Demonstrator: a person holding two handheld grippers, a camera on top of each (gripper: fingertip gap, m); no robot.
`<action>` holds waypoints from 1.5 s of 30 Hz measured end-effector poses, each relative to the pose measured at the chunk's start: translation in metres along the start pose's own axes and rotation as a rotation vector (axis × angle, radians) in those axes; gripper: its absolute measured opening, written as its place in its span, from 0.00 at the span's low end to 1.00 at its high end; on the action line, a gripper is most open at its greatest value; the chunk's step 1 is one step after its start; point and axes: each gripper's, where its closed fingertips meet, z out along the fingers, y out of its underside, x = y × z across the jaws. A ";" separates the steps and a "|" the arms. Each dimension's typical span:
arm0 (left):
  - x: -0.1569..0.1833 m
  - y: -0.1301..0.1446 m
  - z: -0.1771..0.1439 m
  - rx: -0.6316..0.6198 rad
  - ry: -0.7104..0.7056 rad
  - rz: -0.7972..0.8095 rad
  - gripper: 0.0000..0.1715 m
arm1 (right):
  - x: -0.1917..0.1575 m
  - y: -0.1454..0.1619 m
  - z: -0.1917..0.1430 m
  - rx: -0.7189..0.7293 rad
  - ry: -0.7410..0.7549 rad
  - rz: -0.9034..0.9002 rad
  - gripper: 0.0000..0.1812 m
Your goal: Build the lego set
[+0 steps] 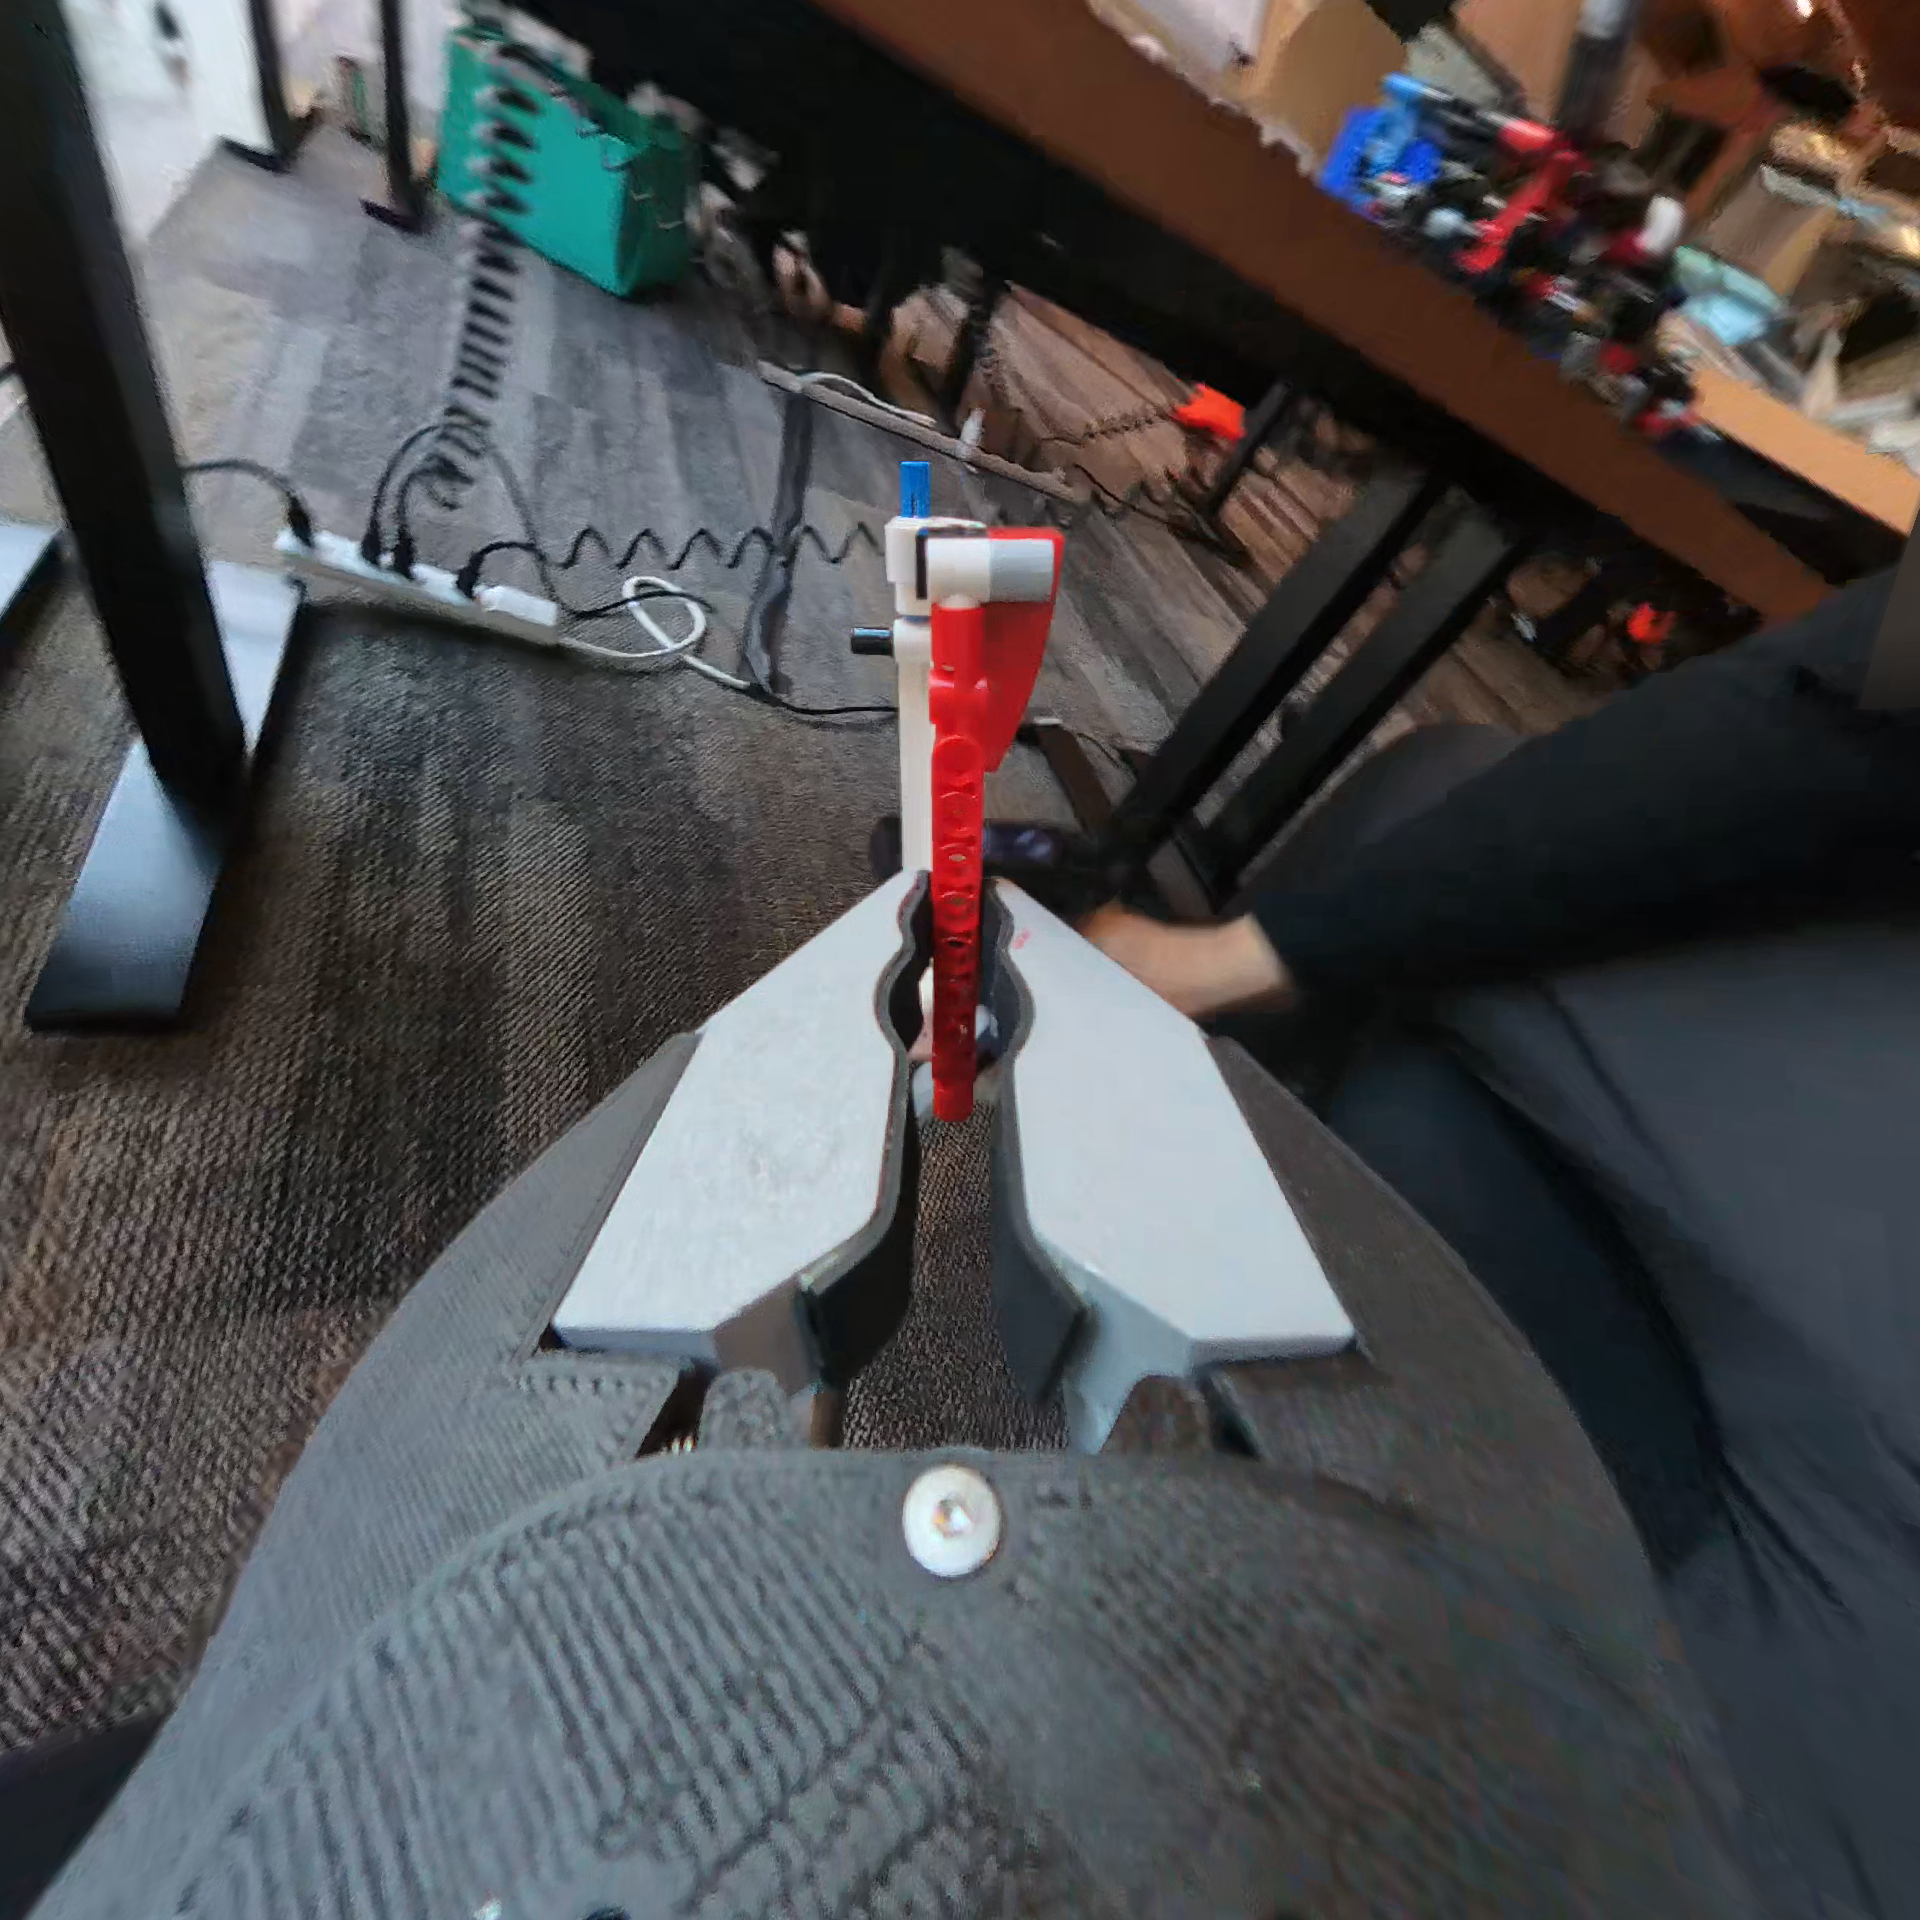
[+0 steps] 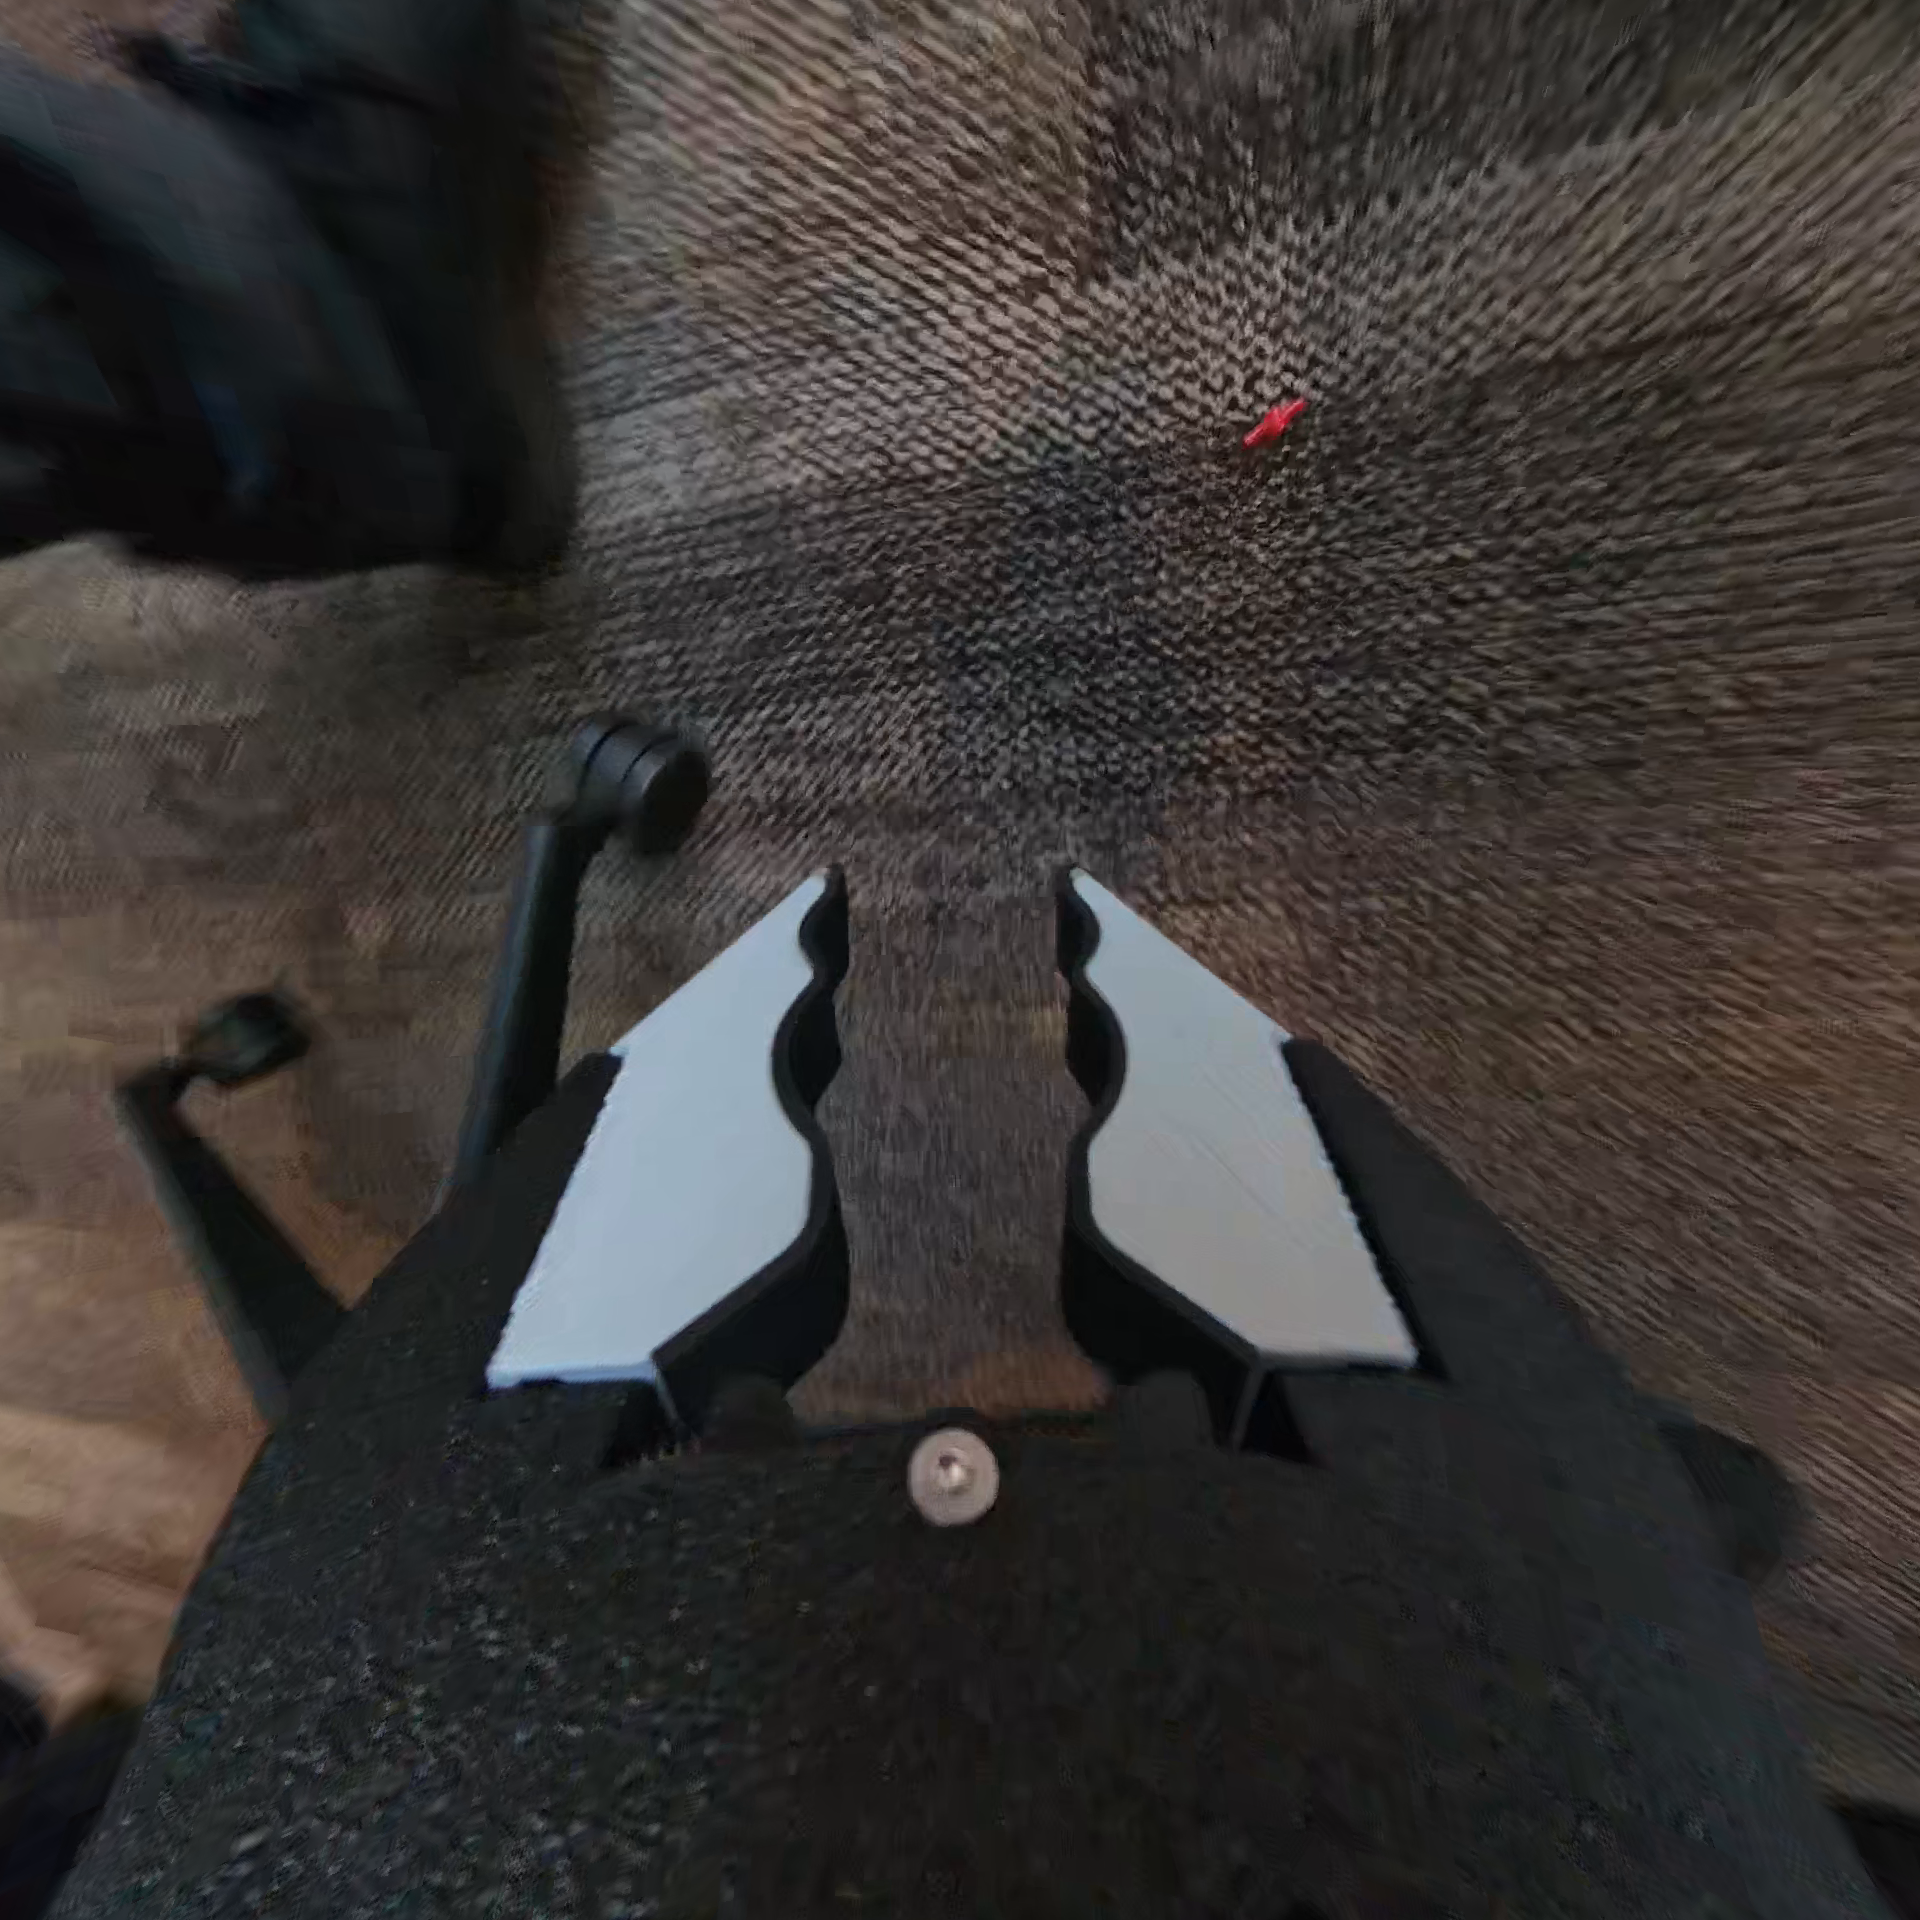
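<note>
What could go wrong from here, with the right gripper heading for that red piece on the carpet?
1. The small red piece lies in carpet pile; the open right gripper may press it in or pinch fibres.
2. The left gripper clamps the lego assembly only by the red beam's lower end; the top-heavy part could pivot or slip.
3. The right view is motion-blurred, so aim may be off.

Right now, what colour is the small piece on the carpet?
Red; the right wrist view shows it best.
</note>
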 end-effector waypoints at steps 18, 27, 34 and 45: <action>-0.151 0.012 -0.055 -0.003 -0.213 -0.327 0.03 | 0.131 -0.070 0.257 0.056 0.298 0.201 0.10; -0.155 0.038 -0.050 -0.072 -0.207 -0.417 0.03 | 0.119 -0.085 0.247 0.049 0.303 0.032 0.04; -0.126 0.004 -0.032 0.000 0.007 -0.357 0.03 | 0.044 -0.131 0.135 0.137 0.055 -0.046 0.04; 0.005 -0.088 -0.016 -0.049 0.280 0.080 0.03 | -0.157 -0.127 -0.242 0.491 -0.204 -0.349 0.04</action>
